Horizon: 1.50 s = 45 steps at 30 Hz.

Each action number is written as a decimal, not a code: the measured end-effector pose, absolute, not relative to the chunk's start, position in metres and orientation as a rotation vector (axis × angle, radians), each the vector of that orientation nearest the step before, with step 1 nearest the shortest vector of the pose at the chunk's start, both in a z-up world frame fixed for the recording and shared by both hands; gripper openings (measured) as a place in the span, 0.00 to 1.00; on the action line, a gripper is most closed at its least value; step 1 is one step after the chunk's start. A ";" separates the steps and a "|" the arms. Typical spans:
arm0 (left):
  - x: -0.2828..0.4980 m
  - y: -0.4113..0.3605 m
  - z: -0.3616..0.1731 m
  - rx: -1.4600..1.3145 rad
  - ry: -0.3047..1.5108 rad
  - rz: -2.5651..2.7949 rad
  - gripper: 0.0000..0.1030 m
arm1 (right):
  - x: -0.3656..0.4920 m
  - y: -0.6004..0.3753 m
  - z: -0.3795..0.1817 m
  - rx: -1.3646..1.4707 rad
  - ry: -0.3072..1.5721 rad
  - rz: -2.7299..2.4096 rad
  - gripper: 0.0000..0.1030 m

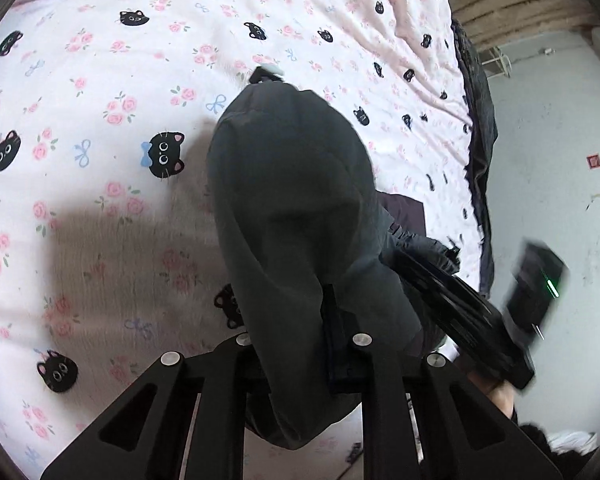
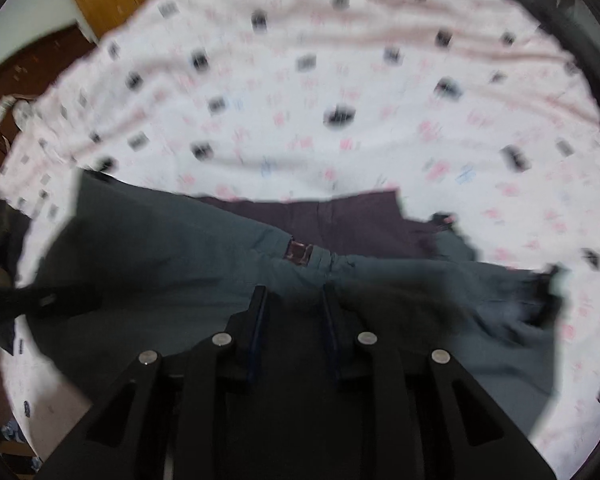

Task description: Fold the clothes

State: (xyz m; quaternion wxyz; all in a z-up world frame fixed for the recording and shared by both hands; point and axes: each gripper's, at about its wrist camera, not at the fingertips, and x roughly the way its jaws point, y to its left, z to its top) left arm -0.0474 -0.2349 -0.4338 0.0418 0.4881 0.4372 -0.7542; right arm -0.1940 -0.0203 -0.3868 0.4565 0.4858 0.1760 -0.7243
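- The garment (image 1: pixel 296 208) is a dark grey-green piece, trousers or shorts by the look of the waistband and the small brown label (image 2: pixel 299 253). It is lifted off the bed, not lying flat on it.
- The left gripper (image 1: pixel 300 344) has its jaws drawn narrow and clamped on a bunch of the grey cloth. The fabric drapes over the fingers and hangs forward in a long hood-like fold, hiding most of the left finger.
- That hanging shape makes sense to me — held by an edge, the cloth can fall straight under its own weight before it is laid down for a fold.
- The right gripper (image 2: pixel 294 320) has its jaws fairly close together, and dark cloth fills the gap between them. The pads seem to press on it, so I take it as a grip on the same garment, though blur softens the edges.
- From the left camera the right tool shows low at the right — it is just beside the hanging cloth, so the two grips are near each other along one edge.
- A darker, purplish stretch (image 2: pixel 340 216) lies beyond the waistband; whether it is the lining or a second garment I cannot tell.
- The bedsheet (image 1: pixel 100 80), pale pink with black cat faces and roses, spreads bare beyond the cloth, giving room to lay the piece out.
- More dark clothing (image 1: pixel 478 152) hangs at the bed's far edge, likely awaiting its turn.
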 end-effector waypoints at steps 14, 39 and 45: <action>-0.057 -0.207 -0.416 1.547 1.289 -2.375 0.11 | -0.140 0.007 -0.424 1.237 0.532 -1.640 0.25; -0.090 -0.155 -0.367 1.623 0.950 -2.530 0.11 | -0.192 0.040 -0.386 1.119 0.326 -1.694 0.36; -0.091 -0.151 -0.367 1.657 0.905 -2.538 0.11 | -0.213 0.015 -0.412 1.184 0.311 -1.617 0.36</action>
